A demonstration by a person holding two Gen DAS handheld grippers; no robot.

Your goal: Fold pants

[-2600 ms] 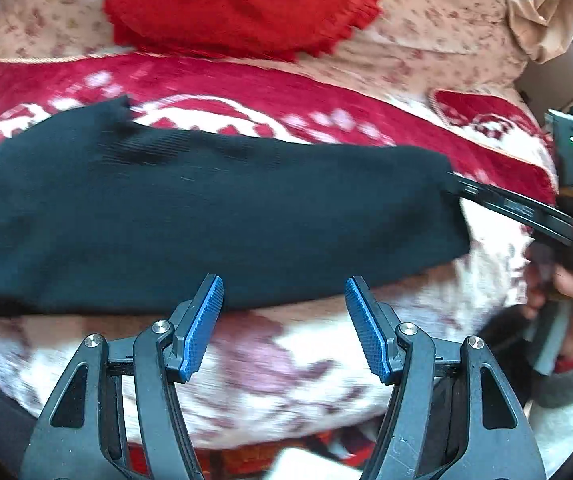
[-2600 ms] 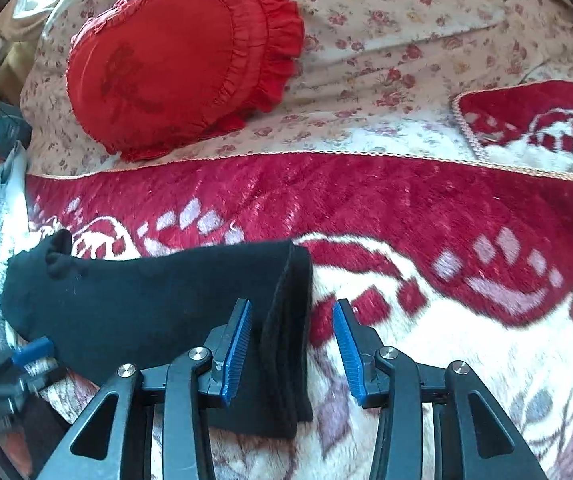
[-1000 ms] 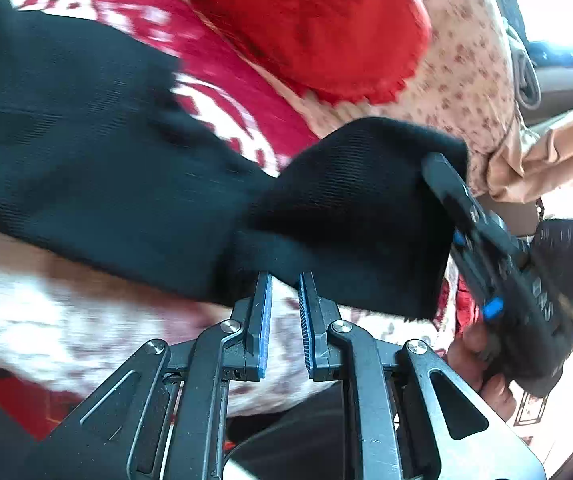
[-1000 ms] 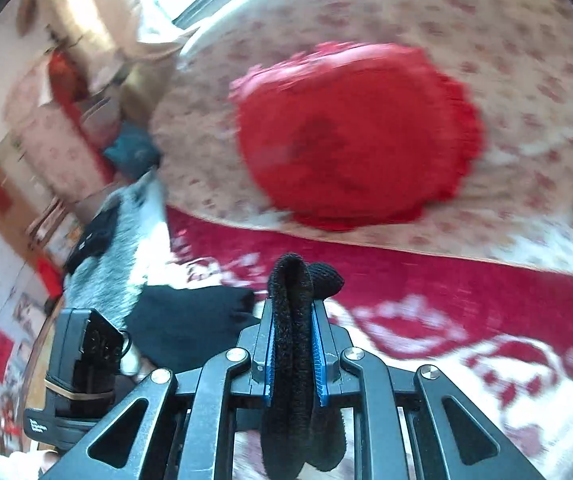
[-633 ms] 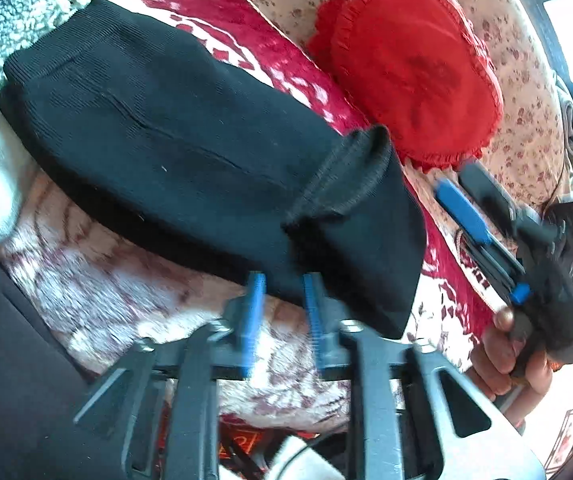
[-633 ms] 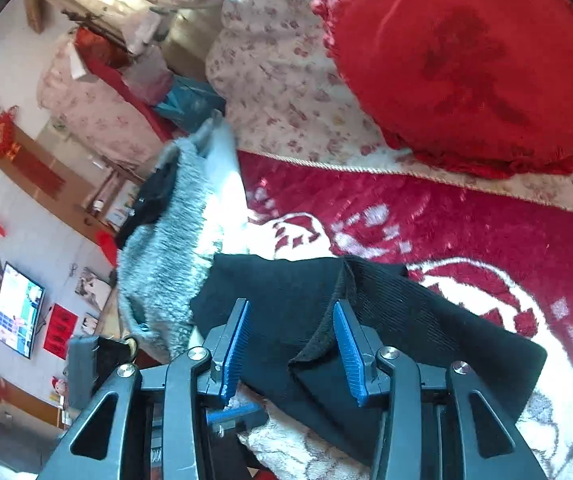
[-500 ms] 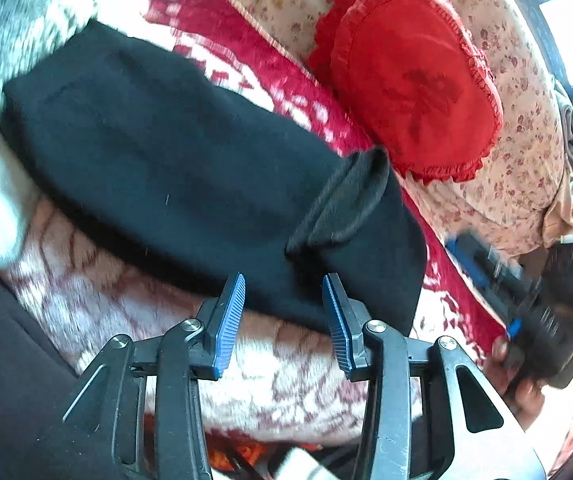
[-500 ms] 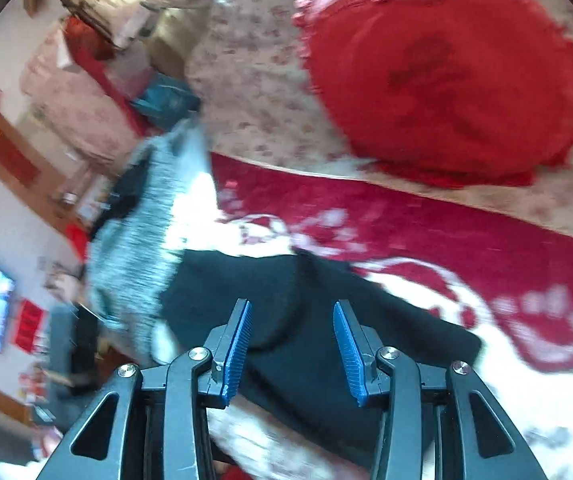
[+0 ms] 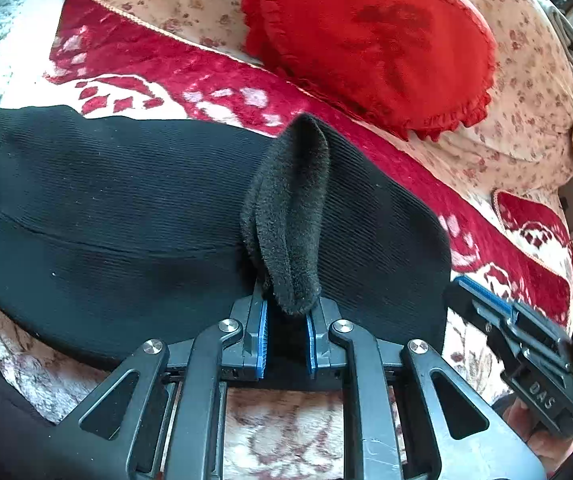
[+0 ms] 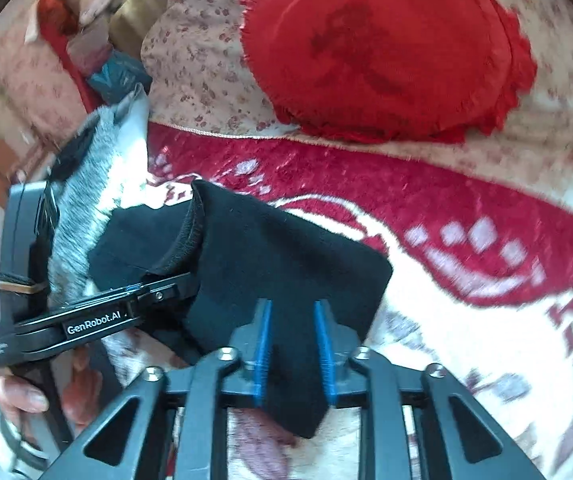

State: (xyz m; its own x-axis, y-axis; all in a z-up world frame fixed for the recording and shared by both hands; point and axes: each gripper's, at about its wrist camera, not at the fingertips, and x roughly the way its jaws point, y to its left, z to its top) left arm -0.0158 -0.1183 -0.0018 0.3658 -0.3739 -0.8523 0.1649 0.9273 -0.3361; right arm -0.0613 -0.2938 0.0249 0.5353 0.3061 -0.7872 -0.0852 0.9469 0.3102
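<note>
Left wrist: tongs [image 9: 286, 322] pinch black pants [image 9: 106, 216].

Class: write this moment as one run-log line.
left gripper: shut on pants fold | right gripper: closing on pants corner | surface: blanket

Two markings are legible, both on gripper housings.

1. Right wrist view: the left gripper [image 10: 166, 286] reaches in from the left edge onto the black pants [image 10: 286, 264]. A small dark label plate on the side of its housing, on the handle side of the jaws, carries white lettering: "GenRobot.AI". Farther back on the same housing, a second small white marking is too small to read.

2. Left wrist view: the right gripper [image 9: 482, 292] shows white characters on its black housing, behind the blue pads. They appear inverted and read approximately "DAS"; the exact letters are uncertain.
</note>
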